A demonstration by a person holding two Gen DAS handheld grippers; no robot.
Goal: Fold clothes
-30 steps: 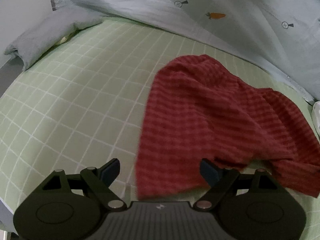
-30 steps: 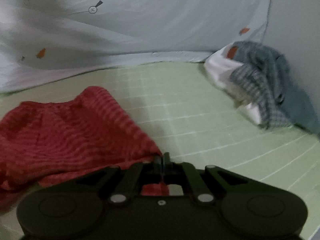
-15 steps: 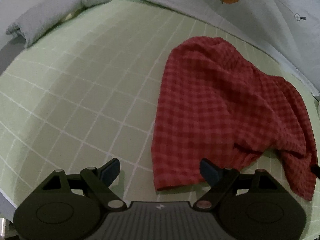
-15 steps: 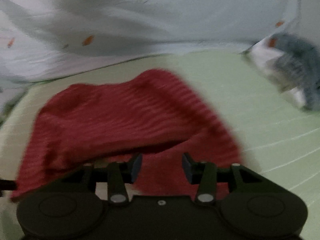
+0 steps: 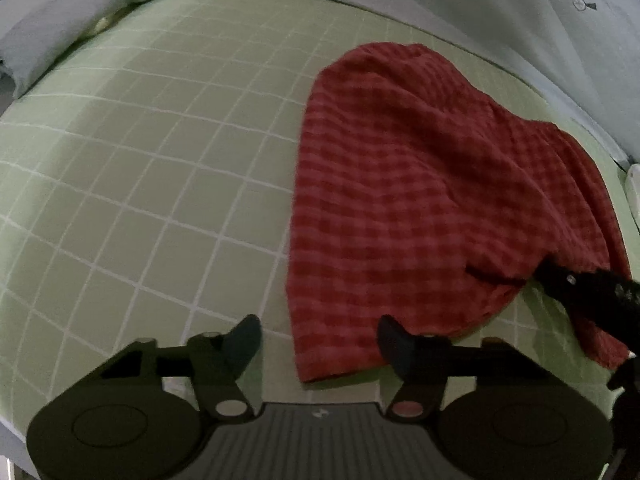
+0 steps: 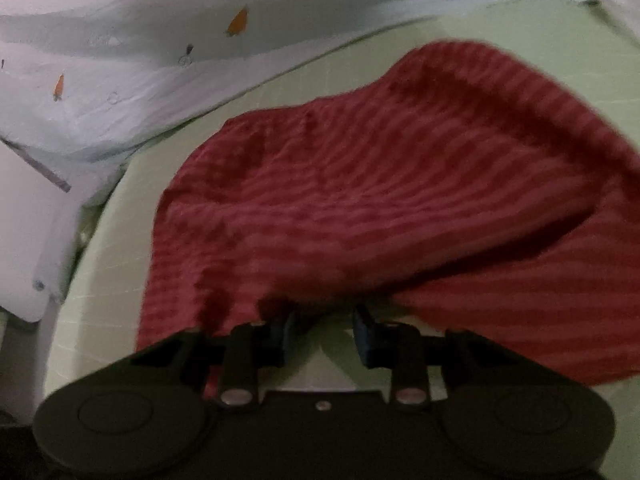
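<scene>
- A red checked garment (image 5: pixel 420 184) of thin woven cloth lies rumpled on the bed, its weave showing as darker and lighter red squares; one rounded end humps up toward the far side, and the near hem runs in a soft curve.
- The bed sheet (image 5: pixel 160 160) is pale green with a grid of thin white lines, smooth and flat.
- Along the far edge lies a light blue quilt (image 5: pixel 500 8), softly creased and printed with small orange carrots; a grey-blue pillow (image 5: pixel 52 40) sits at the far left corner.
- The left gripper (image 5: pixel 318 336), matt black plastic, hangs just above the garment's near left corner; its jaws are closing, the corner lies between them, and the pads do not yet press it.
- The right gripper (image 6: pixel 324 332), blurred in its own view, is at the garment's near edge, where a loose fold arches over its blue-padded tips; its jaws are closing, with only bare sheet visible between them.
</scene>
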